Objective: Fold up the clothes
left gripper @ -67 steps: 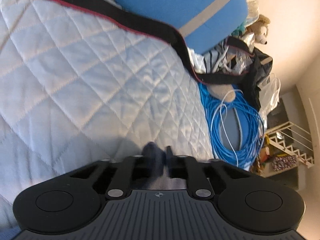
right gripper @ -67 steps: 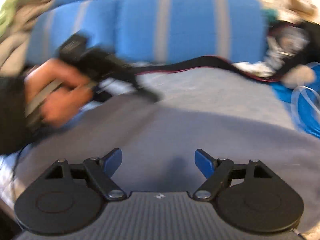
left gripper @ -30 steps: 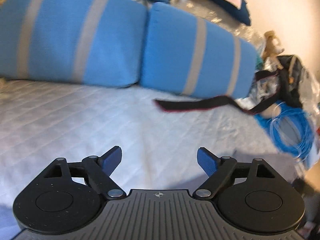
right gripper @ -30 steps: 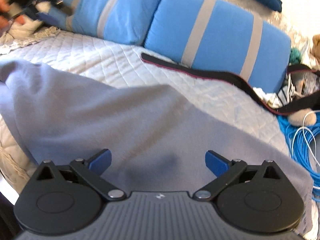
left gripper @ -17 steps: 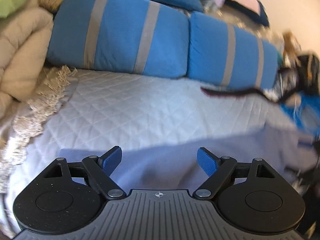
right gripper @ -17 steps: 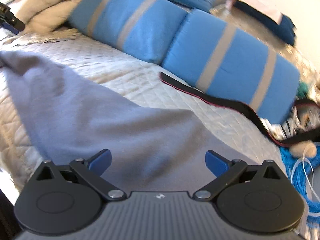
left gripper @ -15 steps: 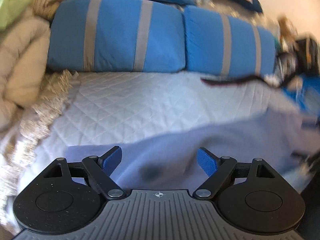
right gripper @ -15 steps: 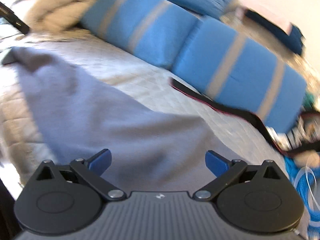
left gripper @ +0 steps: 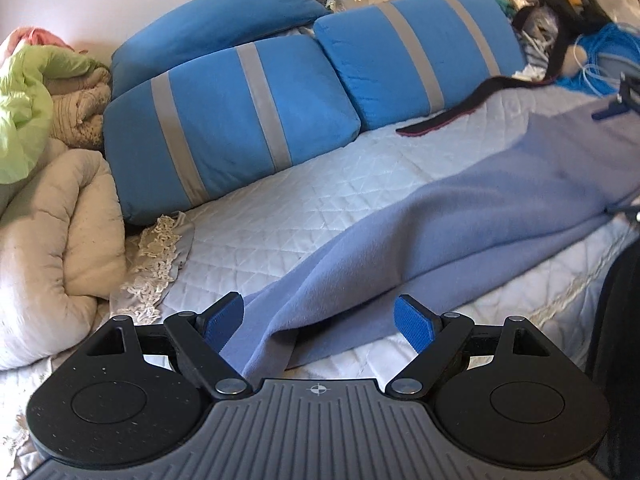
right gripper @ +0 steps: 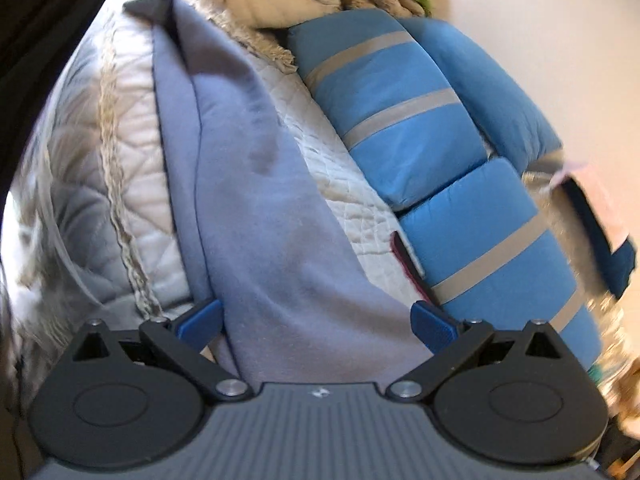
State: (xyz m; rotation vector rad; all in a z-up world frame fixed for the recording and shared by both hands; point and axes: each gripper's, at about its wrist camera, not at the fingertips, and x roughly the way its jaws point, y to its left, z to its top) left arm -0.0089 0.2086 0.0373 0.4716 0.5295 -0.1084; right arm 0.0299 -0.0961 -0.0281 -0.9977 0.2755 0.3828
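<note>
Left view: my left gripper (left gripper: 319, 316) has jaws wide, holding nothing, straddling the near end of the blue garment (left gripper: 460, 216) stretched along the bed (left gripper: 320, 200) | Right view: right gripper (right gripper: 318, 320) likewise agape over the garment's other end, ready to pinch for folding, I judge.

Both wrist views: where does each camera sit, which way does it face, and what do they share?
Left wrist: sits on the left tool, low at one end of the lilac garment, facing along it toward the pillows; open fingers show, plus the right tool at far right.
Right wrist: sits on the right tool at the garment's other end, rolled sideways, facing along the bed; open fingers show.
Shared: garment, pillows, quilted bed, black strap.
</note>
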